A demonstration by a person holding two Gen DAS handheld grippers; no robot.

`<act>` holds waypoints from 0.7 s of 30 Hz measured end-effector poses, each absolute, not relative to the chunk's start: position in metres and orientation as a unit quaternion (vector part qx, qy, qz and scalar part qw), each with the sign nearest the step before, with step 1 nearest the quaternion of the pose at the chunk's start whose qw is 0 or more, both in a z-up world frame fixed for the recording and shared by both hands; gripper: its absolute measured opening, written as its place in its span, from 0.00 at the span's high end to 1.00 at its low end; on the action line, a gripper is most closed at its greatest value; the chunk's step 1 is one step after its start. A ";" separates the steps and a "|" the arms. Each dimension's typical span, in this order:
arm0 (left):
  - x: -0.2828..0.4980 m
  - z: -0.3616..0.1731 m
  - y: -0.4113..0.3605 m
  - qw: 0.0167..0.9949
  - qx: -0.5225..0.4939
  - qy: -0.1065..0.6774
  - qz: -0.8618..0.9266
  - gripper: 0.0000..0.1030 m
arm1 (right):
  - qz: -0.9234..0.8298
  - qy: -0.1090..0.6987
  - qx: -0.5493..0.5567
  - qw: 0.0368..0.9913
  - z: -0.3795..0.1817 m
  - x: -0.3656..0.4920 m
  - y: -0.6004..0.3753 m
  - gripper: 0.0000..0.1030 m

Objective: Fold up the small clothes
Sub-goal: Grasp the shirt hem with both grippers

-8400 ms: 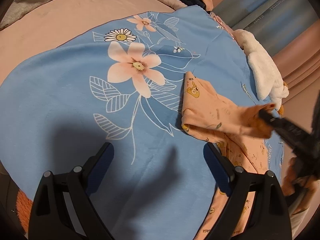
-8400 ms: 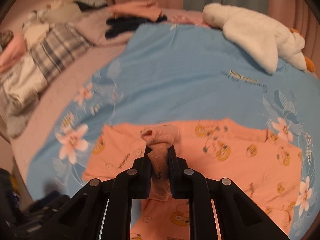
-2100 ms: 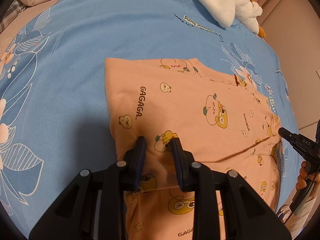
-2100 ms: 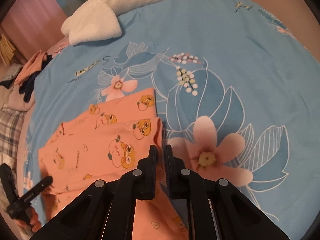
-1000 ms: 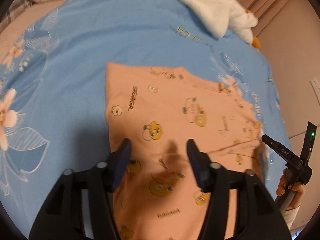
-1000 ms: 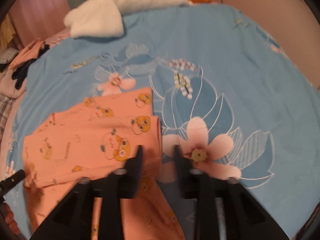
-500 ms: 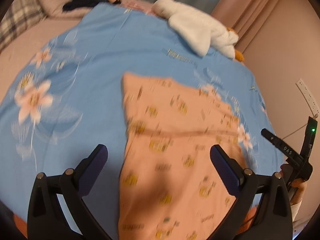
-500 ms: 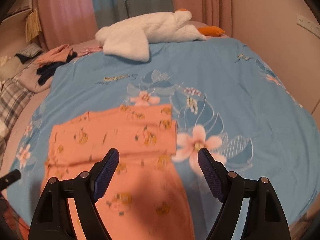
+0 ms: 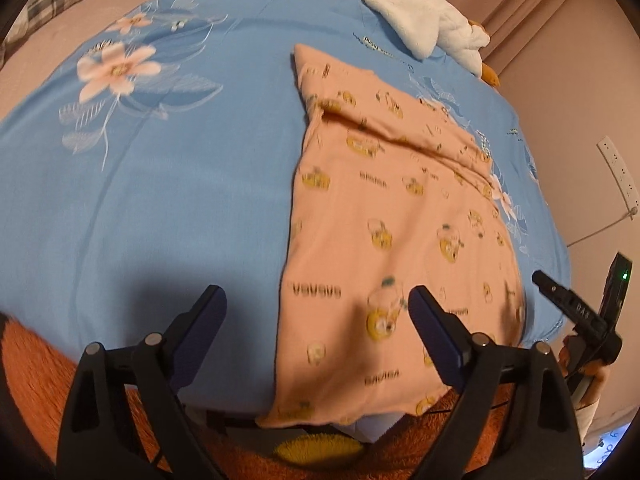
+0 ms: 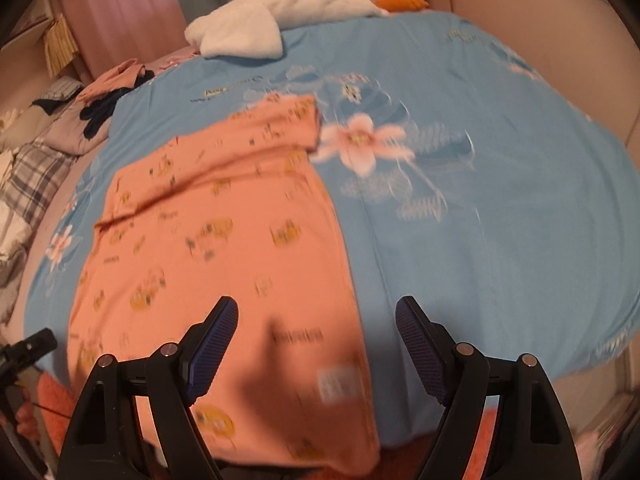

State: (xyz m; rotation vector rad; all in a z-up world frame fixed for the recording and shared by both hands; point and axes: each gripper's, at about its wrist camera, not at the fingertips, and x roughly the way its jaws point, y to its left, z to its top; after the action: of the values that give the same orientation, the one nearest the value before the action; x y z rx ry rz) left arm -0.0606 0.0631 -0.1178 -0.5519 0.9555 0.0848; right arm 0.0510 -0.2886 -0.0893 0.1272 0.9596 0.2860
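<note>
**Bed, blue floral cover: garment flat, both grippers free**

Blue floral bedcover [image 9: 168, 200] carries the peach printed garment [image 9: 400, 216], lying flat with its far part folded over and its near hem hanging over the bed edge. Left gripper [image 9: 316, 316] hovers above the hem, fingers spread wide, holding nothing. Right gripper [image 10: 316, 324] likewise spread, empty. White plush toy [image 10: 280, 20] lies at the far edge.

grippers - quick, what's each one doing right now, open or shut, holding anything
Left gripper: open, holding nothing, above the near end of the orange garment.
Right gripper: open, holding nothing, over the same garment's right edge.
</note>
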 end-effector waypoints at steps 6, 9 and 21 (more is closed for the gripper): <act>-0.078 -0.136 0.051 0.847 -0.269 0.457 0.034 0.12 | 0.147 0.485 0.080 0.859 -0.111 0.029 -0.304 0.22; -0.086 -0.138 0.042 0.853 -0.254 0.454 0.028 0.12 | 0.151 0.489 0.095 0.854 -0.117 0.018 -0.311 0.22; -0.104 -0.154 0.024 0.847 -0.241 0.473 0.020 0.14 | 0.155 0.507 0.087 0.844 -0.136 -0.008 -0.307 0.22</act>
State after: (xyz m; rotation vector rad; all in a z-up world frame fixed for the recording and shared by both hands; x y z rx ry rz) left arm -0.1041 0.0235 -0.1544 -0.5088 0.9970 0.0419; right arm -0.0077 -0.3071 -0.1364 0.1828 1.0703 0.3263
